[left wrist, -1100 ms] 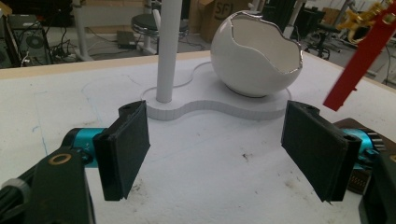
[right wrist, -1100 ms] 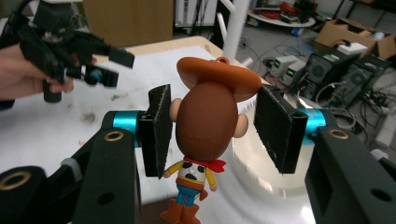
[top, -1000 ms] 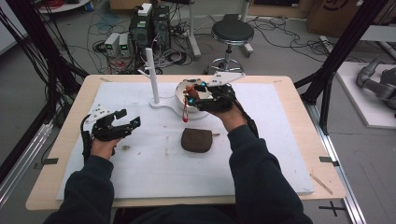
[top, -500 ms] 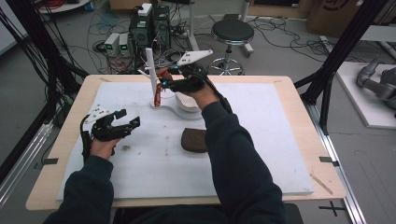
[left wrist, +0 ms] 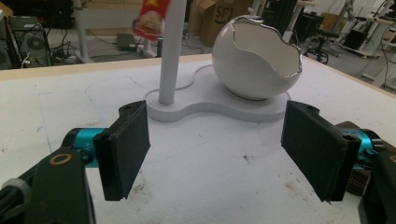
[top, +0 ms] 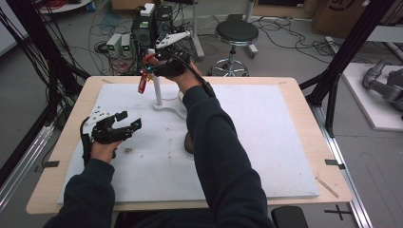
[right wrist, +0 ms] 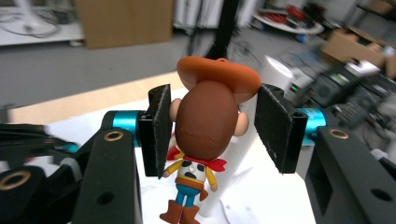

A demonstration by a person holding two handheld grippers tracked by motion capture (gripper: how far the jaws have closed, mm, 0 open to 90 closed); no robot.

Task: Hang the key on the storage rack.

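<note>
The right gripper (top: 151, 64), fingers clamped on a small cowboy figurine with a brown hat (right wrist: 205, 135), hovered beside the white upright post (top: 156, 90), hanging not yet done, while the left gripper (top: 124, 127) rested, fingers apart.

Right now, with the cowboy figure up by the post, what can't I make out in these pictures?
- Brown object on the mat: high view, mostly hidden behind the right sleeve.
- Inside of the white egg-shaped bowl: left gripper view, its wall blocks the bottom; contents unknown.
- Cowboy figure face: right gripper view shows its back; the high view is too small.
- Top of the white post: left gripper view, cut off by the upper edge.
- Background behind the right gripper: blurred.
</note>
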